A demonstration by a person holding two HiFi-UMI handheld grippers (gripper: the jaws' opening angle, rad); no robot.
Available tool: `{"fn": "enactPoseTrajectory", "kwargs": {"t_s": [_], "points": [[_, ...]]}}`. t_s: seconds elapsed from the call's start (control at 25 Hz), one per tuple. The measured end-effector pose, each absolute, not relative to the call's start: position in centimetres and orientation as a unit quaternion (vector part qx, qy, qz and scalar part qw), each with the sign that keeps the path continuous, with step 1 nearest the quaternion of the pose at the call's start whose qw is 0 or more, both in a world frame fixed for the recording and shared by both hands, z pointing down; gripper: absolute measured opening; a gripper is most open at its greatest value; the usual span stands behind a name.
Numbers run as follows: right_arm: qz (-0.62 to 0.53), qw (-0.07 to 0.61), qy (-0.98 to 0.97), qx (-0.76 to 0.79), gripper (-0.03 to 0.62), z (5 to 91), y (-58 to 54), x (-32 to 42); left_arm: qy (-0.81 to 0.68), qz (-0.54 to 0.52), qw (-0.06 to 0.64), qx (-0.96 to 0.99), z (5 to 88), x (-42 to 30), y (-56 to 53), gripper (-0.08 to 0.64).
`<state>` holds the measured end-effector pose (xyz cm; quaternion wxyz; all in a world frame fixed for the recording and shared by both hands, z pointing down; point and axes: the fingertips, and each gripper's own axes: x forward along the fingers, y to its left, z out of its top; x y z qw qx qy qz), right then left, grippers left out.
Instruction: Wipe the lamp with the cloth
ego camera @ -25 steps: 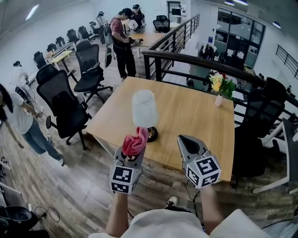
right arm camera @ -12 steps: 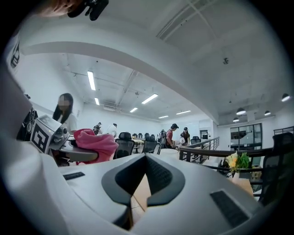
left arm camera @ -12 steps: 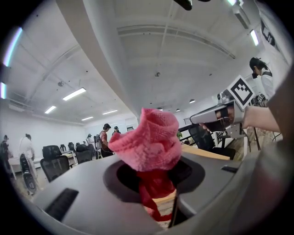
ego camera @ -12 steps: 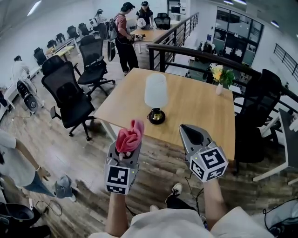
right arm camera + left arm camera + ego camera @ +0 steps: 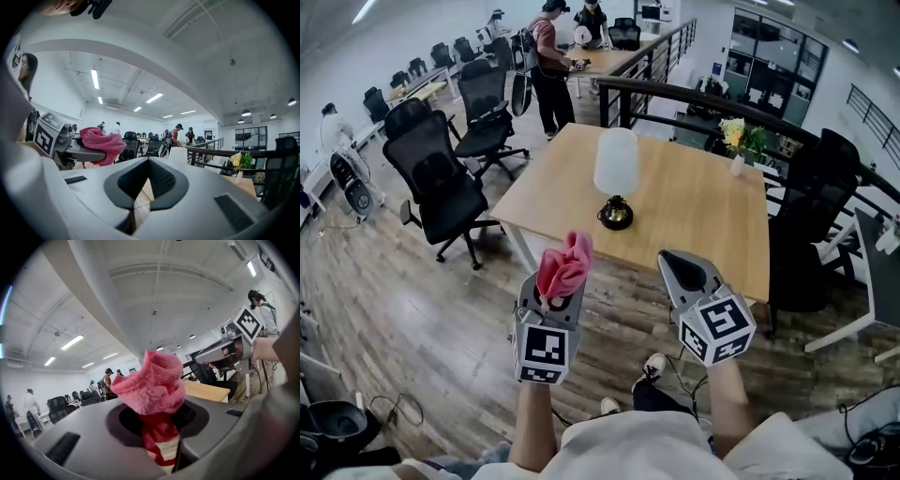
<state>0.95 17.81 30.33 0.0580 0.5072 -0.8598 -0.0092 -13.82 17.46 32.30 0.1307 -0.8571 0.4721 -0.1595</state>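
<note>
- Because the cloth (image 5: 564, 267) is soft and light, it bunches up. The left gripper (image 5: 553, 298) is clamped on its lower end, which looks like a good hold.
- The lamp (image 5: 616, 178) may tip, and its shade looks easy to break, so wipe gently.
- The lamp stands near the surface's (image 5: 703, 225) left edge, well ahead of both grippers.
- The right gripper (image 5: 682, 272) is closed and empty.

One lamp (image 5: 616, 164), one cloth (image 5: 563, 266), two tools (image 5: 551, 294) (image 5: 674, 262).

Open office: wood floor (image 5: 394, 309), black chairs (image 5: 441, 183)
</note>
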Motion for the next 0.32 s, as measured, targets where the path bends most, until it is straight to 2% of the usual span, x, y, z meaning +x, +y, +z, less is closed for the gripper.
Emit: {"fn": "enactPoseTrajectory", "kwargs": {"t_s": [0.32], "points": [[-0.004,0.066,-0.857,0.512,0.008,30.76,17.46,0.60,0.466,-0.160,0.121,-0.862,32.81,-13.78,16.84,0.163]]}}
